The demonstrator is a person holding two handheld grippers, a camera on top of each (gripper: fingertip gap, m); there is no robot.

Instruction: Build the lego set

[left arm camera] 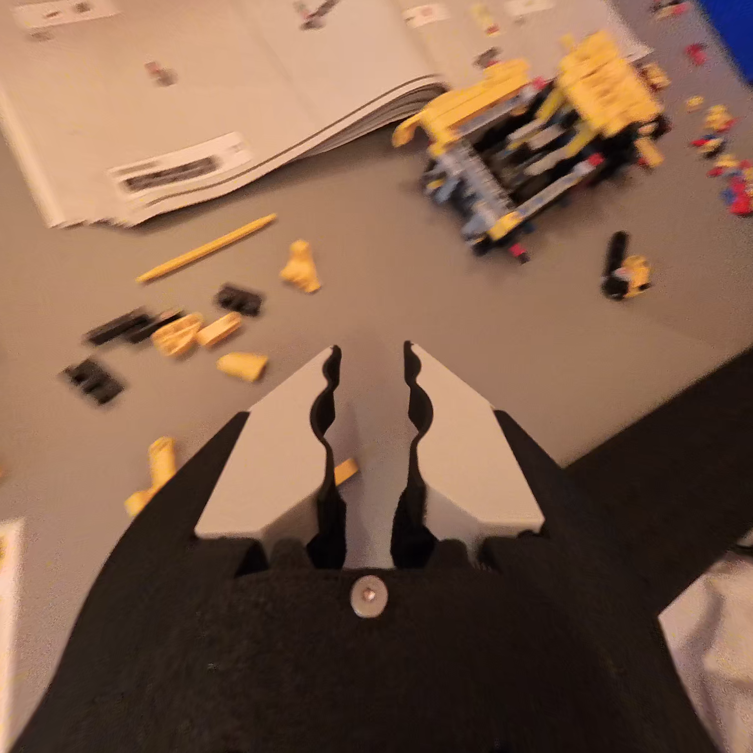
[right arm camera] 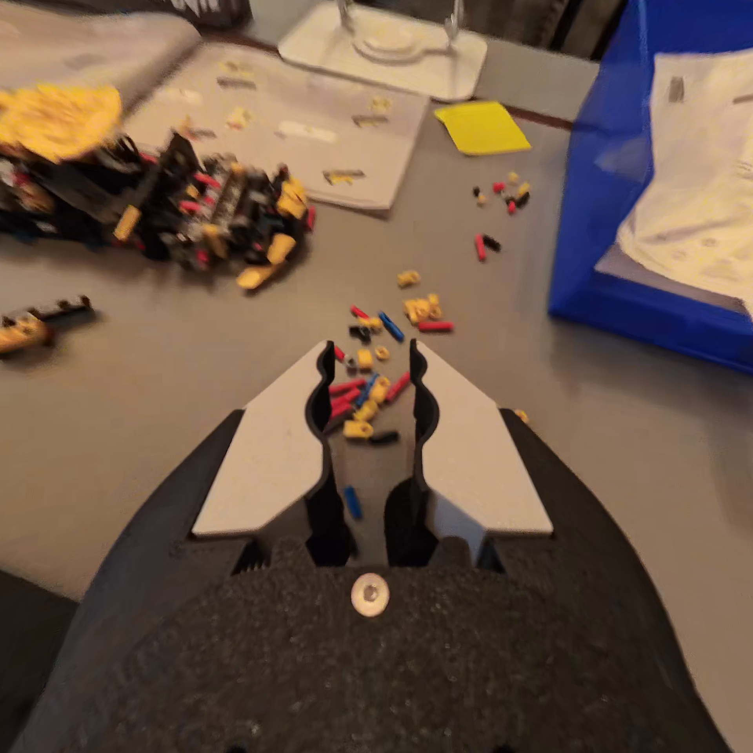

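Your left tongs (left arm camera: 371, 350) hang released over bare counter (left arm camera: 407, 285), gripping nothing. Your right tongs (right arm camera: 371, 346), also released, hover above the small pins (right arm camera: 366, 401) (likely picking one). The half-built model (left arm camera: 542, 138) waits beside the manual (left arm camera: 203, 102).

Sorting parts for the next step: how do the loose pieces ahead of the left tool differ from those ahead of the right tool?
The pieces by the left tool are larger yellow and black parts, spread apart, including a long yellow rod. The pieces by the right tool are small pins and connectors in red, blue, yellow and black, bunched in a pile showing between its open fingers. Both groups lie loose on the grey table, and neither tool holds anything.
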